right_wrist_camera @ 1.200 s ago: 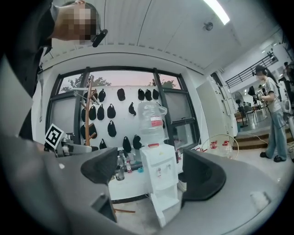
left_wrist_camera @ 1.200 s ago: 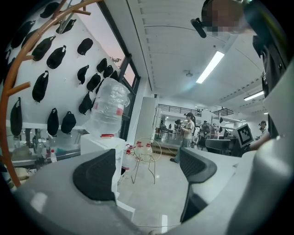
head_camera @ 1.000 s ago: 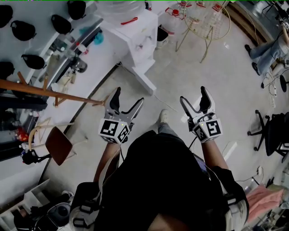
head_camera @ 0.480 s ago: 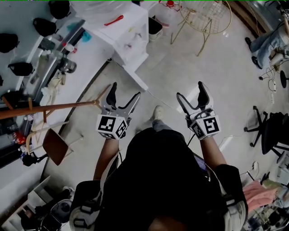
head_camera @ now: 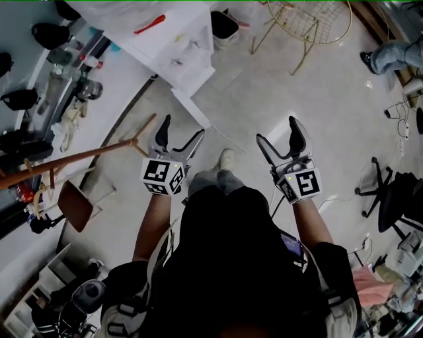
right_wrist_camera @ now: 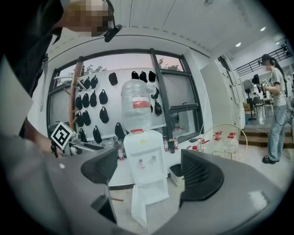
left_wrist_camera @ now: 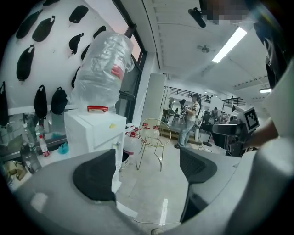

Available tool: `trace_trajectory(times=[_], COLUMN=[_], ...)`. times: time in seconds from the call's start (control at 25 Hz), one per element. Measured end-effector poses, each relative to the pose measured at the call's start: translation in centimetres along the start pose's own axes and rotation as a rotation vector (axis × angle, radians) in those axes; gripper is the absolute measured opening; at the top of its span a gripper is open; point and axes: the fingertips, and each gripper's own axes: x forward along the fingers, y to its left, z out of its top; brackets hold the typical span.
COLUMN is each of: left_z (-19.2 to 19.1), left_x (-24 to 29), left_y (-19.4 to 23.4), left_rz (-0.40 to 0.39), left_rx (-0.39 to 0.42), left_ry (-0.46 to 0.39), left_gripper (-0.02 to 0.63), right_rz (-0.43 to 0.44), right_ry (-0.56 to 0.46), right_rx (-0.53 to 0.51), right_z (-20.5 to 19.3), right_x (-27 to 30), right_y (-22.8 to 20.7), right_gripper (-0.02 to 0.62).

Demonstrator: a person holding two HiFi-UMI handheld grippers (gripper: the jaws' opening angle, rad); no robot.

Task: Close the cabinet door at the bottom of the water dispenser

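Observation:
The white water dispenser (head_camera: 177,47) with a clear bottle (right_wrist_camera: 136,107) on top stands by the wall, at the top left of the head view. Its bottom cabinet door (head_camera: 193,109) hangs open, swung out over the floor; in the right gripper view the door (right_wrist_camera: 138,212) juts toward me. My left gripper (head_camera: 182,127) is open and empty in the air, well short of the door. My right gripper (head_camera: 277,130) is open too, level with it, and the dispenser (right_wrist_camera: 146,167) shows between its jaws. The left gripper view has the dispenser (left_wrist_camera: 94,133) behind its left pad.
A wooden coat rack (head_camera: 79,158) leans across the left. A gold wire stand (head_camera: 310,20) and a black bin (head_camera: 223,26) sit beyond the dispenser. A counter with bottles (head_camera: 73,72) runs along the wall. An office chair (head_camera: 396,198) and another person's legs (head_camera: 390,53) are at right.
The dispenser and its open door have slid toward the top of the head view and the coat rack has shifted right. Both grippers stay open, held out in front.

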Motion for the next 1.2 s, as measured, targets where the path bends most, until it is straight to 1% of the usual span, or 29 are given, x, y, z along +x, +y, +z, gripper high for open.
trace_trajectory(times=[0.2,0.36,0.48,0.56,0.76,1.0,1.2], left_z=[-2.7,-5.9,-8.9,-11.2,-16.6,-22.3,-27.9], left_x=[2.6,4.3,5.0,5.6,7.9,10.6,12.3], left_y=[0.0,1.1,2.4,3.4,5.3,7.2,8.5], left_rz=[-0.001,0.006,0.014,0.019,0.019,-0.002,0.0], left_rx=[-0.026,-0.048,-0.065,-0.077,-0.099,-0.125,-0.183], left_ry=[0.041,0.083,0.127,0.155,0.221,0.268,0.332], left_gripper=[0.43,0.43,0.43,0.43,0.43,0.428,0.428], right_rz=[0.019,0.037,0.047,0.048,0.076,0.055,0.05], right_ry=[0.052,0.1,0.123,0.15,0.207,0.266,0.311], right_rx=[0.02,0.037,0.076,0.09,0.058,0.048,0.049], right_z=[-3.6,-7.7,-9.7,-11.9,-16.9,-22.4,-26.4], right_x=[2.5,4.7,6.6,7.3,9.0,11.6,12.5], right_y=[-1.5,-2.0,-1.3,-1.2,-1.5,-2.8,-3.1], right_gripper=[0.419,0.417,0.413,0.41,0.396,0.391,0.39])
